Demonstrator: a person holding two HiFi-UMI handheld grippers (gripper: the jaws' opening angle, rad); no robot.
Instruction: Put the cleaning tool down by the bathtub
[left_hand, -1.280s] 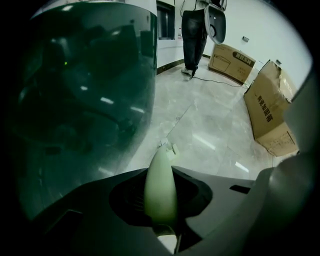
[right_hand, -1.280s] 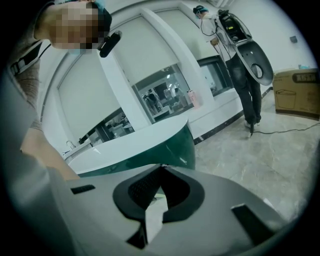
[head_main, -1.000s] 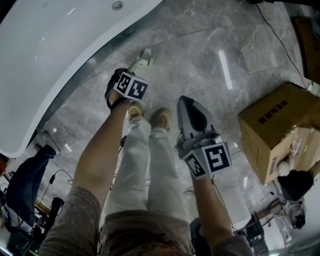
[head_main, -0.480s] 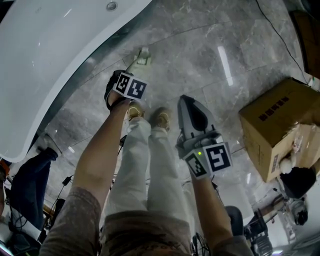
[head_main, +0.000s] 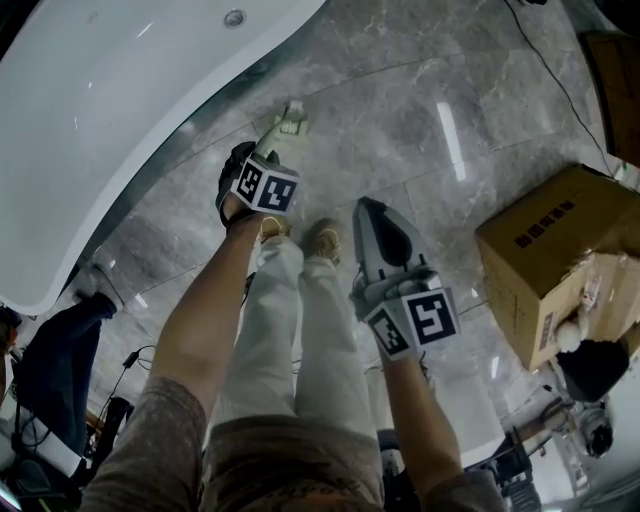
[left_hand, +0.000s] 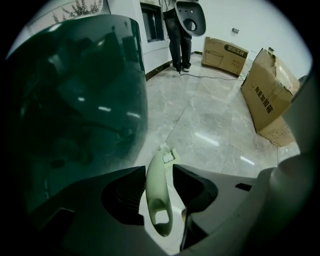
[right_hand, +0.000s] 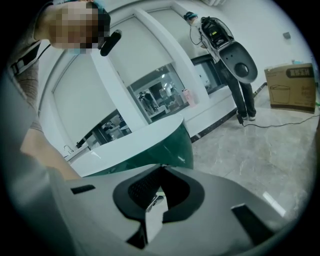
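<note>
The cleaning tool is a pale green brush (head_main: 290, 119) with a long handle (left_hand: 158, 192). Its head rests on the marble floor next to the bathtub (head_main: 100, 110), whose dark green side wall (left_hand: 75, 110) fills the left of the left gripper view. My left gripper (head_main: 262, 152) points down at the brush. Its jaws are opening (left_hand: 159, 169); the handle stands between them with a gap on the right side. My right gripper (head_main: 366, 207) hangs over the floor to the right, its jaws shut with nothing in them (right_hand: 160, 168).
My own legs and shoes (head_main: 320, 236) stand between the two grippers. A cardboard box (head_main: 550, 250) sits on the floor at the right, a second one (left_hand: 225, 50) farther off. A cable (head_main: 560, 70) runs across the tiles. Another person (left_hand: 180, 35) stands at the back.
The left gripper has drawn back a little toward my feet. The brush head stays on the floor by the tub. The right gripper has hardly moved.
</note>
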